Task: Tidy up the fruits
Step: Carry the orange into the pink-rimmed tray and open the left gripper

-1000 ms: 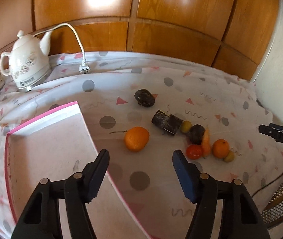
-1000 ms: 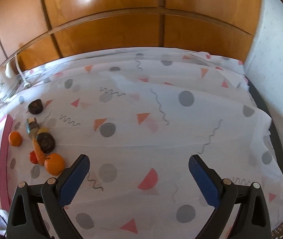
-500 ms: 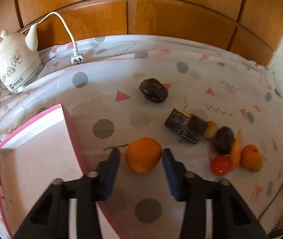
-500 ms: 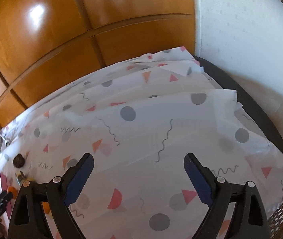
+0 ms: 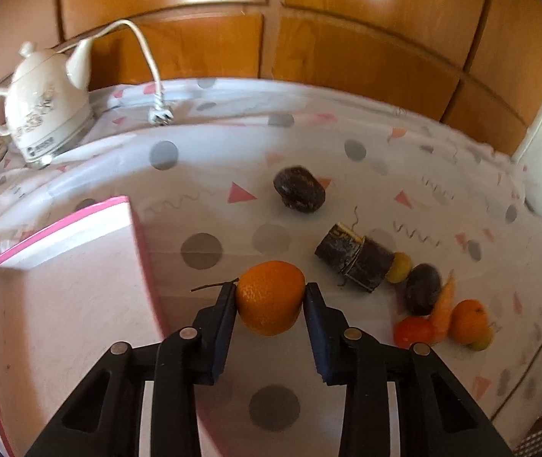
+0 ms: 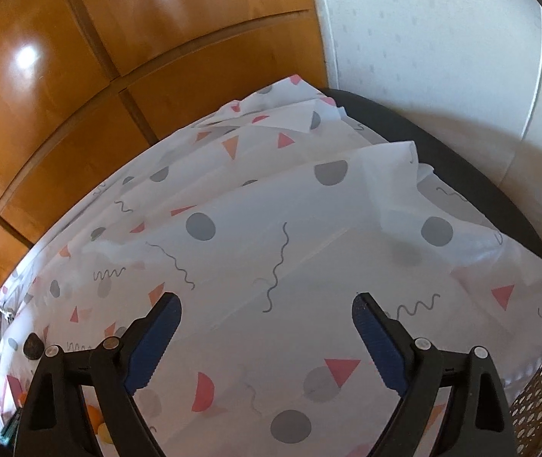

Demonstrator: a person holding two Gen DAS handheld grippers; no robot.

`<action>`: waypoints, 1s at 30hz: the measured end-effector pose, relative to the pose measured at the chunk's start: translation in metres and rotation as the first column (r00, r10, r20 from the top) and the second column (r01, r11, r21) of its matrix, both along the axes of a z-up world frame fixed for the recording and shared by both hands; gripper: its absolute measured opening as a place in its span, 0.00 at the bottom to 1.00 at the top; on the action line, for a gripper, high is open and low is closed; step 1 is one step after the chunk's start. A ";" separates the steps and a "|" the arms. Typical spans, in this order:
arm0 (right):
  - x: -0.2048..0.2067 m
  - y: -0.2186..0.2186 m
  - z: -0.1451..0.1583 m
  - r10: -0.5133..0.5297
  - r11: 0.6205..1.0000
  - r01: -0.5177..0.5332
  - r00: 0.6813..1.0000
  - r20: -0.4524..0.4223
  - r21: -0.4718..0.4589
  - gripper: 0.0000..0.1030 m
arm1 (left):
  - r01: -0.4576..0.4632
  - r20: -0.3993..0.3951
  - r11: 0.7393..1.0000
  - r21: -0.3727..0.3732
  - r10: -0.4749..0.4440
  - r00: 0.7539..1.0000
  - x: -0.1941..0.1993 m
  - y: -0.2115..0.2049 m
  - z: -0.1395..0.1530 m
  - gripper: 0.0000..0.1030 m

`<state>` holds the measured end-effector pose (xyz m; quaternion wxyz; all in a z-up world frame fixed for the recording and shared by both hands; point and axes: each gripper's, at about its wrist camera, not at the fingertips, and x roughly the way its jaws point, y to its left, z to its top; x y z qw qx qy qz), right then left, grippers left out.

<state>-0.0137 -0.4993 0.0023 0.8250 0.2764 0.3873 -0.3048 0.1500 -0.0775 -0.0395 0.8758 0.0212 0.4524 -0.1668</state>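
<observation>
On the table [image 5: 202, 175], just right of the pink tray [image 5: 61, 304], the orange [image 5: 271, 297] is gripped by the just-closing left claw [image 5: 269, 293], and it should be lifted gently, so its stem is not caught, while the right claw [image 6: 267, 304] is held wide open, empty.

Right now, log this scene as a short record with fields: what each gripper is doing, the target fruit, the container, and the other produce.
left gripper: jaws have just been closing, pads now against both sides of the orange
right gripper: open, nothing between its jaws, over bare tablecloth
container: pink-edged box, beside the orange
other produce: loose cluster to the orange's other side, including a carrot and a tomato
background: white kettle
</observation>
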 end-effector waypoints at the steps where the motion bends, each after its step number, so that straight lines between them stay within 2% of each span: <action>1: 0.001 0.001 0.000 0.011 1.000 -0.011 1.000 -0.003 -0.002 0.90 | -0.013 0.005 1.000 -0.016 0.013 1.000 -0.004 0.006 0.005 0.35; 6: 0.009 0.011 -0.003 0.075 0.997 -0.075 0.997 -0.022 -0.007 0.90 | -0.143 0.028 0.988 -0.054 0.144 0.989 -0.022 0.050 0.023 0.35; 10: 0.014 0.020 -0.002 0.127 0.991 -0.128 0.991 -0.041 -0.025 0.90 | -0.281 0.029 0.959 -0.041 0.283 0.959 -0.036 0.092 0.022 0.35; 15: 0.017 0.027 -0.002 0.158 0.986 -0.161 0.986 -0.056 -0.047 0.90 | -0.388 0.009 0.921 -0.015 0.388 0.921 -0.048 0.127 0.009 0.35; 19: 0.018 0.029 -0.002 0.163 0.984 -0.167 0.985 -0.063 -0.057 0.90 | -0.473 -0.015 0.881 0.002 0.473 0.881 -0.058 0.147 -0.002 0.36; 23: 0.018 0.029 -0.003 0.160 0.985 -0.164 0.985 -0.072 -0.060 0.90 | -0.520 -0.025 0.854 0.014 0.520 0.854 -0.069 0.157 -0.011 0.37; 26: 0.018 0.029 -0.003 0.158 0.984 -0.164 0.984 -0.079 -0.066 0.90 | -0.521 0.002 0.853 0.009 0.521 0.853 -0.079 0.157 -0.006 0.44; 30: 0.021 0.032 -0.005 0.173 0.981 -0.180 0.980 -0.094 -0.075 0.90 | -0.517 0.034 0.856 -0.011 0.517 0.856 -0.090 0.160 0.004 0.47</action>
